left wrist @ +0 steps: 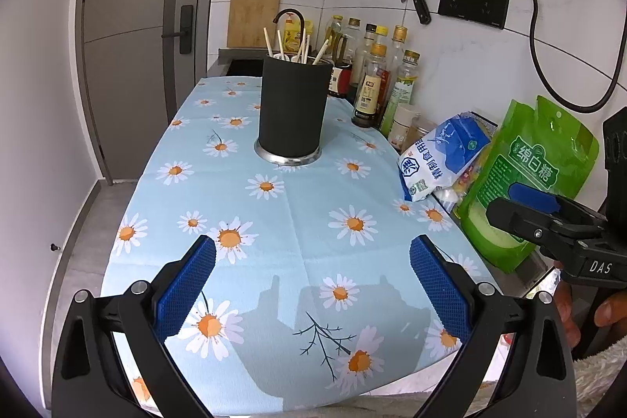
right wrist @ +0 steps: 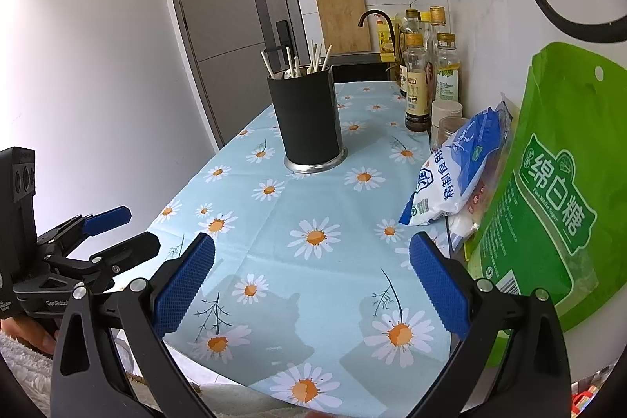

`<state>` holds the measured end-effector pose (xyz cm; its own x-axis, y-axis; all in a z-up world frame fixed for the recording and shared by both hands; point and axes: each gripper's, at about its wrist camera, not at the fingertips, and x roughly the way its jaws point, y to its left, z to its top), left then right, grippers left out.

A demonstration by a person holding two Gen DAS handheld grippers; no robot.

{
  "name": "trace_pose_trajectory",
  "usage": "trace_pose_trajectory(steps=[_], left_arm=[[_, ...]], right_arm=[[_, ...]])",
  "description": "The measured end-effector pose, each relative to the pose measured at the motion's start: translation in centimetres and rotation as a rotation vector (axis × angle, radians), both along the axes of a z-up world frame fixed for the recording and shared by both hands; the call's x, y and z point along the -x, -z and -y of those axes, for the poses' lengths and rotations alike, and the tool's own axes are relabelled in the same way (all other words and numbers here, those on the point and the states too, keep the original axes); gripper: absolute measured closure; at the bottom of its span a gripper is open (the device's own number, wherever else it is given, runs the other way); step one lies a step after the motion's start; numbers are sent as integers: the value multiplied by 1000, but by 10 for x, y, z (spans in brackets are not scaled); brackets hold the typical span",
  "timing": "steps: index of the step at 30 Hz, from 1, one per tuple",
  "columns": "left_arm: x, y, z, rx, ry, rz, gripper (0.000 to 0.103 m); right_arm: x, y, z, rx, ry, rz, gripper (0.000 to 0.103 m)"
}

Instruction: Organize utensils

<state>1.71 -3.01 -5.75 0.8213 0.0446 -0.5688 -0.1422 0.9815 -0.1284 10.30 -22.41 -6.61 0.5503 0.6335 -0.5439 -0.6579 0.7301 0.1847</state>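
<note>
On the tablecloth, black holder holds chopsticks

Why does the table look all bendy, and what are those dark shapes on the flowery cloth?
Left wrist view: the fisheye lens curves the flowery cloth and the door, with black corners. The dark shapes near the open left tool are shadows. Right wrist view: same bending, shadows below the open right tool, and the holder looks sharp.
</note>
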Motion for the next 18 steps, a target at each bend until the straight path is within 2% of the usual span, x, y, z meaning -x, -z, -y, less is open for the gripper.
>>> trace_pose_trajectory(steps=[18], left_arm=[[-3, -1, 5, -16, 12, 8, 7]], right_arm=[[-3, 3, 3, 3, 3, -4, 5]])
